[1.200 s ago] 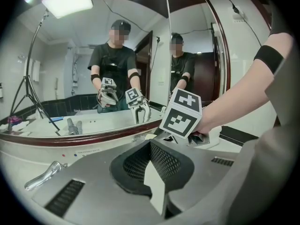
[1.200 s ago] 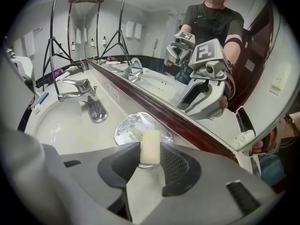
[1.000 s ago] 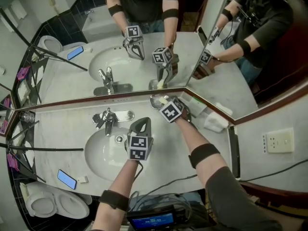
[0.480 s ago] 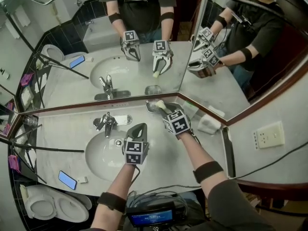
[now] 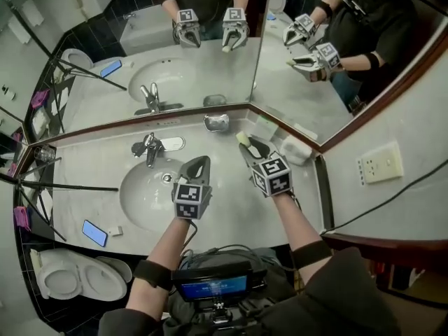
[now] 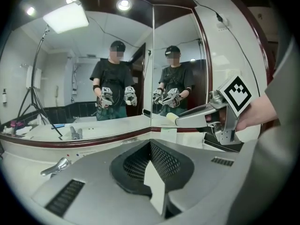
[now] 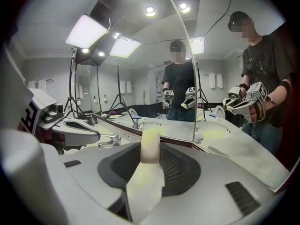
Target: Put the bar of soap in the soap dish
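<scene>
Right gripper (image 5: pixel 248 145) clamped on the soap bar (image 5: pixel 243 138), held off the counter, just near-right of the soap dish (image 5: pixel 216 122) by the mirror. Left gripper (image 5: pixel 198 162) clenched, empty, over the sink's (image 5: pixel 140 203) right edge.

No words or numbers can be read — only coded patterns.
The cubes on the left tool (image 5: pixel 197 162) and the right tool (image 5: pixel 245 142) carry black-and-white square markers (image 5: pixel 190 203), which are block patterns rather than letters or digits. The small screen (image 5: pixel 210 286) in front of the person glows blue, its lines too small to make out — and the phone (image 5: pixel 95 232) on the bench shows only a plain blue face.
</scene>
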{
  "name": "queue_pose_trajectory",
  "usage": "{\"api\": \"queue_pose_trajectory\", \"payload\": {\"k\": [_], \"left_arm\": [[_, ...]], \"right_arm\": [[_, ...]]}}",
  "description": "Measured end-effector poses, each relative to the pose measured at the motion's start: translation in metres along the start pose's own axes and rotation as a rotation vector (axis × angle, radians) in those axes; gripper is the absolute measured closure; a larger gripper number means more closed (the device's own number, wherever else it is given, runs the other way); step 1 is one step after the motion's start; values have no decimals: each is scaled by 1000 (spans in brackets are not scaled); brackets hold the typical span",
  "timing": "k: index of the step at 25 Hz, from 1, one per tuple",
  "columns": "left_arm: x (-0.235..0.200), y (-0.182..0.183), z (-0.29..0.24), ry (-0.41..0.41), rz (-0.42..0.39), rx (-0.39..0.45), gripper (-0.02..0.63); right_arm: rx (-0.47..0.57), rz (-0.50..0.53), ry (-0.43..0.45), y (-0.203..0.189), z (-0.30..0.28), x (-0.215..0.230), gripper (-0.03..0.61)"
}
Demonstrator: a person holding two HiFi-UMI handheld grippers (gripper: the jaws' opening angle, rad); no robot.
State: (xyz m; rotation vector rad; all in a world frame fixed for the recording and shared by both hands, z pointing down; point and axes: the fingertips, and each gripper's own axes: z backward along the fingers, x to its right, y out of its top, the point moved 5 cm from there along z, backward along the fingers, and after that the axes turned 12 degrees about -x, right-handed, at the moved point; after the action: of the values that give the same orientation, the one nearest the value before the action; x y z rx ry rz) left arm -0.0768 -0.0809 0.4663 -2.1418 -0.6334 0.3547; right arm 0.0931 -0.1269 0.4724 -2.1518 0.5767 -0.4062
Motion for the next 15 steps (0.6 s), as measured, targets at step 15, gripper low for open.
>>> {"api": "queue_pose_trajectory", "payload": {"k": [15], "left_arm": [[12,-58,32,37,39,-69,612]], "right_arm": [[-224,269,157,-74,-26,-81,436]]}}
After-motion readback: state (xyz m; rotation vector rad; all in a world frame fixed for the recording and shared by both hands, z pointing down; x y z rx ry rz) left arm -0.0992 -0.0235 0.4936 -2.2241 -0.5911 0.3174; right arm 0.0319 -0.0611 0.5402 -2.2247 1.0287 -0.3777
